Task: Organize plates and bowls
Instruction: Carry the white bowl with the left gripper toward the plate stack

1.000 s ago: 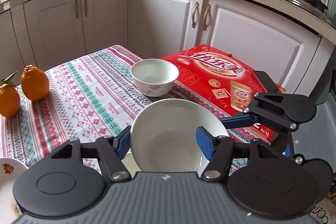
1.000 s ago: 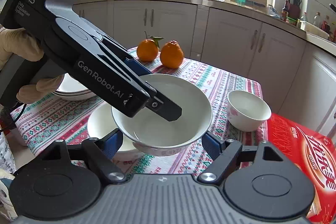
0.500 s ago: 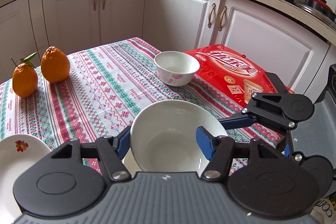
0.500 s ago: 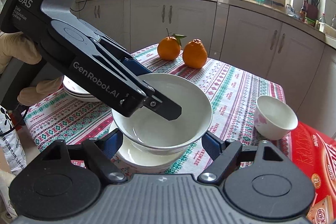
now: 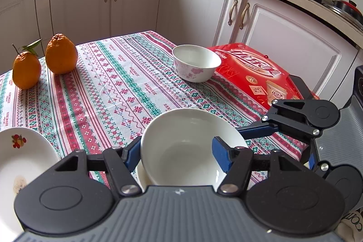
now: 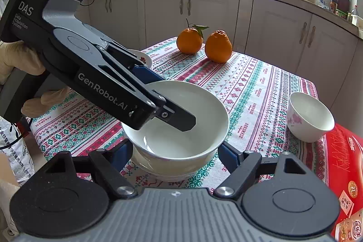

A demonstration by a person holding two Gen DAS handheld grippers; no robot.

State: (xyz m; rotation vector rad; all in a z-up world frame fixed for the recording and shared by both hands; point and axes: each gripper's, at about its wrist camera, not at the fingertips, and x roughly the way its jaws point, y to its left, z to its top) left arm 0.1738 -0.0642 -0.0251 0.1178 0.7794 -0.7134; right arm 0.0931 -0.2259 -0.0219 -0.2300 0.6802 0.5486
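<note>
A plain white bowl (image 5: 181,146) (image 6: 181,119) sits nested in a second white bowl (image 6: 154,167) on the patterned tablecloth. My left gripper (image 5: 177,151) is shut on the top bowl's rim, one finger inside and one outside; in the right wrist view its body (image 6: 102,78) reaches in from the left. My right gripper (image 6: 174,154) is open, its fingers on either side of the bowl stack, apart from it. A small flowered bowl (image 5: 196,62) (image 6: 309,117) stands farther off. White plates (image 5: 20,158) (image 6: 141,58) lie at the left.
Two oranges (image 5: 43,60) (image 6: 204,42) sit at the far edge of the table. A red box (image 5: 256,74) (image 6: 344,174) lies beside the small bowl. Kitchen cabinets and a worktop surround the table.
The left gripper has lowered the white bowl into the bowl beneath it; they now sit nested. Both wrist views have drawn back and shifted slightly.
</note>
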